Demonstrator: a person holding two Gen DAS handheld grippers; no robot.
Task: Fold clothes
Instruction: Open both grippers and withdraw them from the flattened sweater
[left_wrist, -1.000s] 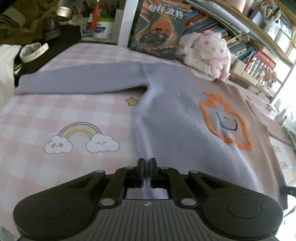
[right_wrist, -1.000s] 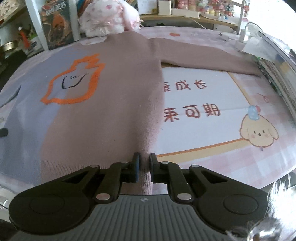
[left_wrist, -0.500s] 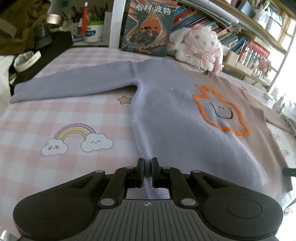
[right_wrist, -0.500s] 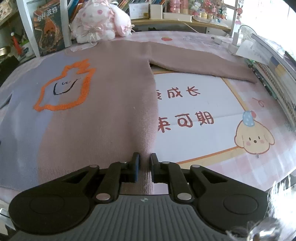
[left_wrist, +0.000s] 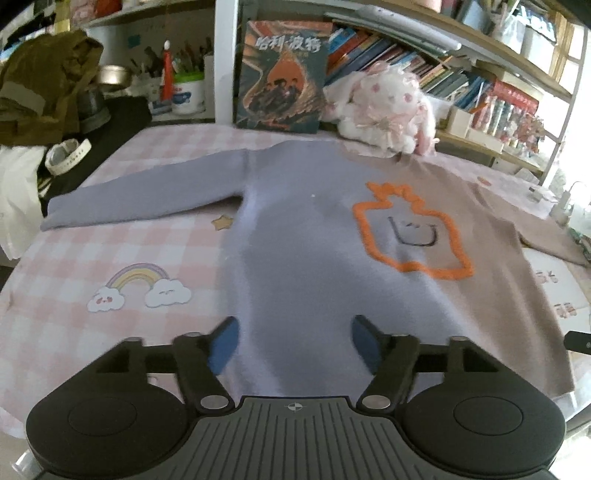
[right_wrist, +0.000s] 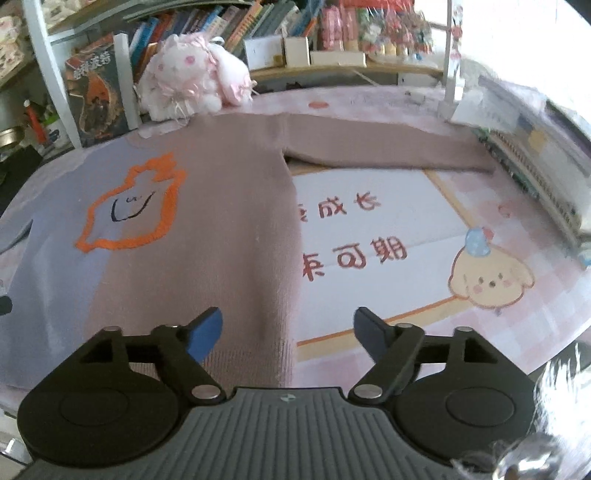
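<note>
A two-tone sweater (left_wrist: 314, 258), lilac on one half and brown on the other, lies flat and face up with an orange outline figure (left_wrist: 410, 232) on the chest. Both sleeves are spread out to the sides. My left gripper (left_wrist: 293, 343) is open above the lilac hem corner, holding nothing. My right gripper (right_wrist: 288, 334) is open above the brown hem corner (right_wrist: 258, 332), holding nothing. The brown sleeve (right_wrist: 388, 147) stretches toward the right in the right wrist view.
The sweater lies on a pink checked mat (left_wrist: 110, 258) with a rainbow print. A plush rabbit (left_wrist: 380, 107) and a book (left_wrist: 284, 77) stand at the far edge. A white watch (left_wrist: 66, 155) lies far left. A keyboard (right_wrist: 535, 177) lies at the right edge.
Both grippers were shut on the sweater's hem corners; now both have opened and let the hem go. The sweater lies flat on the mat.
</note>
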